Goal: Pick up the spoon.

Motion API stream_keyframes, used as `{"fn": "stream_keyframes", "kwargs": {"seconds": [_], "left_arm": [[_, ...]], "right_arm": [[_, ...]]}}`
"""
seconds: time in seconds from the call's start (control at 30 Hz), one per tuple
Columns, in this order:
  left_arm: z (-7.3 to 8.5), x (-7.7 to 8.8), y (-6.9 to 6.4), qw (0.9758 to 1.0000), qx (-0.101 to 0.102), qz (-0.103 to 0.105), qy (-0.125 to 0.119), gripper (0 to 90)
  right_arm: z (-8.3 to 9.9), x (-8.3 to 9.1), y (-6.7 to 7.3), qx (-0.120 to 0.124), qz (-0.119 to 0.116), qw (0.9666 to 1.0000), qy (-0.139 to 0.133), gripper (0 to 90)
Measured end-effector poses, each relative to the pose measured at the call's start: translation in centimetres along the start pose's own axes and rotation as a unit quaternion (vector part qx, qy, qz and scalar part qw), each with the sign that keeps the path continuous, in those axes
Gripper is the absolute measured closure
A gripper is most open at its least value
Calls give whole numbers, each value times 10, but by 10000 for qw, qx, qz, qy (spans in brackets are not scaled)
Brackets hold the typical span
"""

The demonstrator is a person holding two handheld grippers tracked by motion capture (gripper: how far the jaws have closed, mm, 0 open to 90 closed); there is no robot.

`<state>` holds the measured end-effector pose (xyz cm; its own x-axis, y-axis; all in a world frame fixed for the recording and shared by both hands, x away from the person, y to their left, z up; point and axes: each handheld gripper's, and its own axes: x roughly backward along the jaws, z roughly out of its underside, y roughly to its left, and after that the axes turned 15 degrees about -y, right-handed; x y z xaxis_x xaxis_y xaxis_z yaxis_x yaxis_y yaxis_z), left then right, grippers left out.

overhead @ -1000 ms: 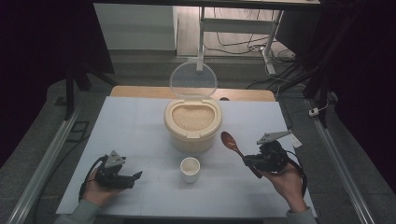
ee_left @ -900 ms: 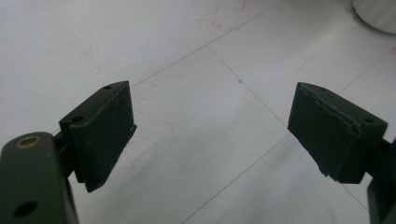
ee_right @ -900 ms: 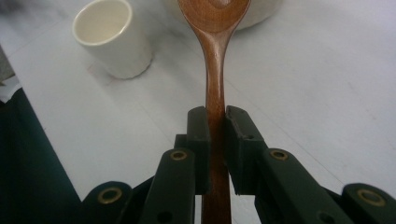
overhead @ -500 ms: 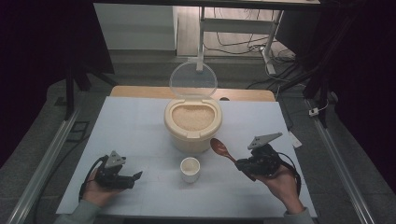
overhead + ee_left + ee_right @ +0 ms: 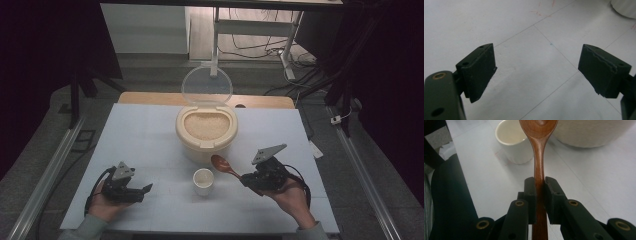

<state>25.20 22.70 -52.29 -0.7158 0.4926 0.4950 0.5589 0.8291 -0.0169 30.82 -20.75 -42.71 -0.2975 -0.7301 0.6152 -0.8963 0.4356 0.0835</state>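
Spoon (image 5: 223, 165) clamped by its handle in your right gripper (image 5: 248, 180), lower right of centre, long axis running up-left toward the rice container (image 5: 205, 131); bowl over the cup (image 5: 203, 180). Left gripper (image 5: 141, 190): jaws apart, empty, farther off.

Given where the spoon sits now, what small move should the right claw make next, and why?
Probably lift the wooden spoon up and over the rim of the open rice container. The right claw is shut on its handle, the bowl looks empty and sits low beside the container wall, near the empty cup. The left claw rests open.
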Motion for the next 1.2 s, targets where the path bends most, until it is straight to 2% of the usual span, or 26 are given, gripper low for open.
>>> {"fn": "stream_keyframes", "kwargs": {"seconds": [0.43, 0.63, 0.67, 0.97, 1.2], "left_arm": [[-1, 1, -1, 10000, 3, 3, -26, 140], [-2, 2, -1, 10000, 10, 12, -42, 140], [-2, 2, -1, 10000, 9, 12, -46, 140], [-2, 3, 0, 10000, 24, 0, -56, 140], [-2, 3, -1, 10000, -3, 17, -46, 140]], "right_arm": [[-11, -14, 11, 228, -216, 9995, 97, 801], [-19, -26, 15, 345, -334, 9986, 203, 801], [-23, -31, 17, 434, -358, 9982, 221, 802], [-34, -48, 27, 644, -529, 9963, 200, 802], [-33, -49, 30, 709, -574, 9955, 241, 802]]}}
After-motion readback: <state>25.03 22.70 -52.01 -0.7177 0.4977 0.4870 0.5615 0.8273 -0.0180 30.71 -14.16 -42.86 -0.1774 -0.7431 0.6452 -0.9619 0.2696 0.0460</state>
